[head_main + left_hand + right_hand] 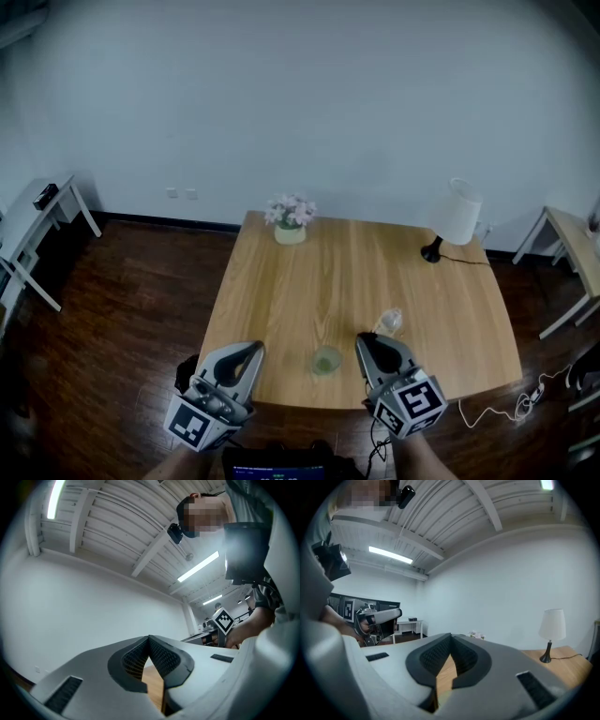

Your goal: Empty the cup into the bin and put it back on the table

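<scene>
While the left gripper (251, 351) and right gripper (366, 341) hover with jaws pressed together on nothing, the cup (325, 360) stands between them by the table's (309, 281) near edge. It looks light, thin-walled and slippery, so pinch gently across its upper wall.

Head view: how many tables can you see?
3: big wooden table in the middle, small white table by the left wall, third table at the right edge. Others may be hidden.
</scene>
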Motion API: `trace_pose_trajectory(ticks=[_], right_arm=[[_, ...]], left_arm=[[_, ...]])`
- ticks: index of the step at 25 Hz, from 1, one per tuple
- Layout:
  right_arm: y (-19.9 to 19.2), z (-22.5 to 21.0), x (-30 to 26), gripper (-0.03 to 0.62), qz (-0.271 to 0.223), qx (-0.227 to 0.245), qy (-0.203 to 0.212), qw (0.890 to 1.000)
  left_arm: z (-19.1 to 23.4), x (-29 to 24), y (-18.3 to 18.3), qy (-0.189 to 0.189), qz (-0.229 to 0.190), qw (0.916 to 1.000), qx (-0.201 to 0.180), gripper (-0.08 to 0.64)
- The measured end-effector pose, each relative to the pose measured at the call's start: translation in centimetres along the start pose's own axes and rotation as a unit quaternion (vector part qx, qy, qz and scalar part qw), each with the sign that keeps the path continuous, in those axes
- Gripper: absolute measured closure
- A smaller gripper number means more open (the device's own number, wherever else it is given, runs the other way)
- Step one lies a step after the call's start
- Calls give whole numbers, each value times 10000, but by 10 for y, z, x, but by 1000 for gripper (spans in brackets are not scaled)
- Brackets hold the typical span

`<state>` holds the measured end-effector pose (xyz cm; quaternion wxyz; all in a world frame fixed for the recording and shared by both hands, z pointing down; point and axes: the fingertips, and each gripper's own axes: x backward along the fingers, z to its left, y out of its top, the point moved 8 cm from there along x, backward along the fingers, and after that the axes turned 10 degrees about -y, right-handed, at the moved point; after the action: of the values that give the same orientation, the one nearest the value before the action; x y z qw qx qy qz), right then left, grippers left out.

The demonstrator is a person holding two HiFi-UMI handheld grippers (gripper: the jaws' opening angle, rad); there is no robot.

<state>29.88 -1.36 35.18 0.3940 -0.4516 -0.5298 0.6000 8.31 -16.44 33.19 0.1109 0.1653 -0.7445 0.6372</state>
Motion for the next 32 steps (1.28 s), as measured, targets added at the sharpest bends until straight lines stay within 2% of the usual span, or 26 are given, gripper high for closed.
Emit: trace_pose_trajectory(ticks=[11,16,21,28,32], right_arm=[[-2,-10,-12,592,103,23,234,9997],[-5,-15,-23,592,127,-5,213,9997],[-17,-15,-45,592,333,-6,326,9989],[-38,-16,-77,592,436,-157,410,9981],[-44,-13,-93,592,450,-214,546,9973]], left_arm=[[-4,-16,-6,158,76,9998,-67,569],[0,-21,-13,265,175,9995,-48,569],[0,-21,-39,306,687,9969,224,569],[9,-21,-70,638,983,9922,420,569],[16,-19,-91,741,1241,9894,162,569]])
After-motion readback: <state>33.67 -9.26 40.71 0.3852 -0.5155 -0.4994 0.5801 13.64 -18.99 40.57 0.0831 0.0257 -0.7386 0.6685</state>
